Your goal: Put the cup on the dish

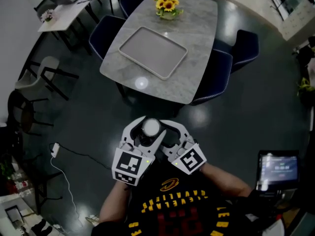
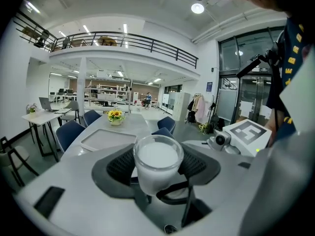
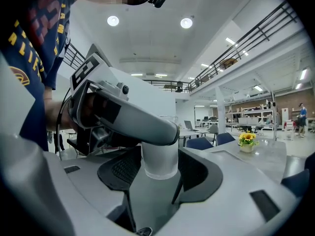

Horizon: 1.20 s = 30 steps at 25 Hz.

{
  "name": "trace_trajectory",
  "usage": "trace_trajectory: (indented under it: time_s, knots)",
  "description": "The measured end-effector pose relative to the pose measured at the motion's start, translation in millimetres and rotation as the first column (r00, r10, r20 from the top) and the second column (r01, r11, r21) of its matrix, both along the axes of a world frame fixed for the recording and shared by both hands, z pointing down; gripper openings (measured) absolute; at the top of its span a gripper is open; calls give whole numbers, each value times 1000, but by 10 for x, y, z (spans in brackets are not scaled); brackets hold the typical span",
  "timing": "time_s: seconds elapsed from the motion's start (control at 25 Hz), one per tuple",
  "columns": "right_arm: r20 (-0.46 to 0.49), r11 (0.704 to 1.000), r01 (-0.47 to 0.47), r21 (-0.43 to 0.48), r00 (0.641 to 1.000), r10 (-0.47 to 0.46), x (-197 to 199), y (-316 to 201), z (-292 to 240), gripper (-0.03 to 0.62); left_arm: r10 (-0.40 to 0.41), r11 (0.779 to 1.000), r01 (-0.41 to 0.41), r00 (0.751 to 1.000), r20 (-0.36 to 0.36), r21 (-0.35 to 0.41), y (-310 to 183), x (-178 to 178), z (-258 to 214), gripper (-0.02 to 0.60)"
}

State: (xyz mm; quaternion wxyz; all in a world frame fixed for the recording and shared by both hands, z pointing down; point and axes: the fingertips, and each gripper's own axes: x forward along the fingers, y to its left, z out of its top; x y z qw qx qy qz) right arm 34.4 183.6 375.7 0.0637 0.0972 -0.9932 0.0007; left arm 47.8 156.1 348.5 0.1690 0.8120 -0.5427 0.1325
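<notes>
A white-filled glass cup [image 1: 151, 128] hangs close to my chest, well short of the table. My left gripper [image 1: 145, 133] and my right gripper [image 1: 162, 132] meet around it from two sides. In the left gripper view the cup [image 2: 158, 160] sits between that gripper's dark pads, its rim in sight. In the right gripper view the cup [image 3: 160, 159] stands between the pads of the right gripper [image 3: 160, 167], and a finger of the left gripper [image 3: 138, 122] crosses over its top. The dish, a pale rectangular tray [image 1: 152, 51], lies on the marble table [image 1: 197, 68] ahead.
A pot of yellow flowers [image 1: 168, 7] stands at the table's far end. Dark blue chairs [image 1: 219, 73] ring the table. A cable [image 1: 74, 156] runs over the dark floor at my left, and a lit screen [image 1: 278, 168] sits at my right.
</notes>
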Motion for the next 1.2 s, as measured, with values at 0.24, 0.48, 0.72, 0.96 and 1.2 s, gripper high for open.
trace_trajectory:
  time_s: [0.24,0.48,0.72,0.96,1.2]
  knots:
    - [-3,999,-36,-24,999,36,-319,-318,16,221,40,999,-40,999,-9,0,-289,-300,16,270]
    - [-38,997,-74,-23,997,73,-693,-656,80,221,81,997,-81,997,-16,-14,-619,-662,75,270]
    - [8,988,-148,-51,989,148,-1077,-965,7,221,124,992,-123,992,-15,17,-922,-1033,-12,272]
    - [47,971,-221,-93,973,226,-1432,-1119,-25,221,174,983,-174,985,11,56,-1064,-1362,-48,270]
    - [29,963,-258,-75,965,261,-1609,-1194,-30,221,223,971,-223,975,9,82,-1122,-1526,-58,270]
